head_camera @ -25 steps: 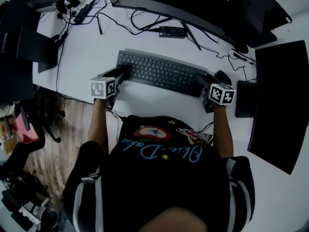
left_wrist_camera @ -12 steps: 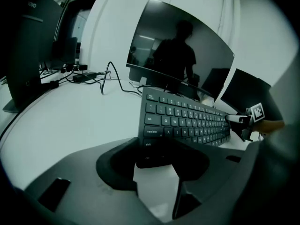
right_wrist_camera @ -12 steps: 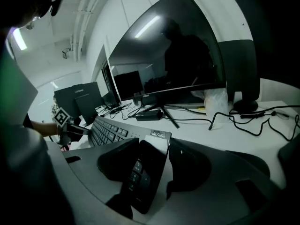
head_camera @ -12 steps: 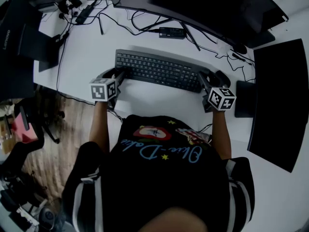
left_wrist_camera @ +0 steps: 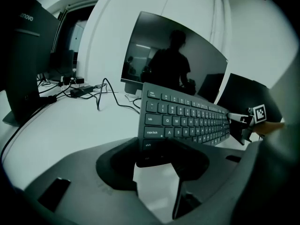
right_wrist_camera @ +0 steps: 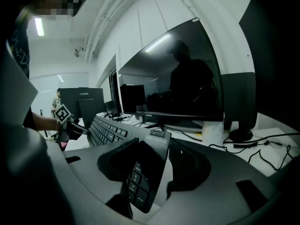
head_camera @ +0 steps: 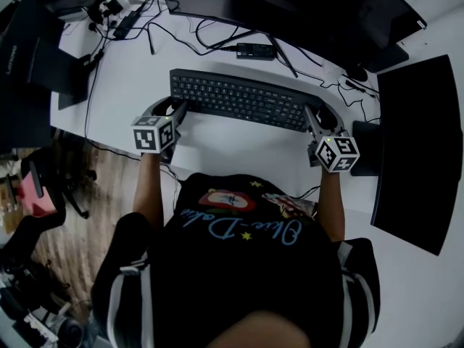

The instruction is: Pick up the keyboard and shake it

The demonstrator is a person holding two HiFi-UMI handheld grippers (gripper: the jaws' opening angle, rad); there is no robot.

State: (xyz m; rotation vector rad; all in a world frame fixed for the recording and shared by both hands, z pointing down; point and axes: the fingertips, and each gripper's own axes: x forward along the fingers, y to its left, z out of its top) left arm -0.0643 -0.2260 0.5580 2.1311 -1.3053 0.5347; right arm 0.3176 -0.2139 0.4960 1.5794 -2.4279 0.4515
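grippers (head_camera: pixel 176 109) (head_camera: pixel 312 117) tight on keyboard (head_camera: pixel 239 98) ends

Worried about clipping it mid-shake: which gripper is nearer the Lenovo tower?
Left. The left gripper grips the keyboard end on the tower side; the right gripper grips the opposite end, farther away.

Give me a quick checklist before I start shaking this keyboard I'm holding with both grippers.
1. Left gripper clamped on the keyboard's left end: ok.
2. Right gripper clamped on its right end: ok.
3. Keyboard lifted clear of the desk: ok.
4. Keyboard apart from the cables behind it: ok.
5. Keyboard's own cord, if any, free: cannot tell.
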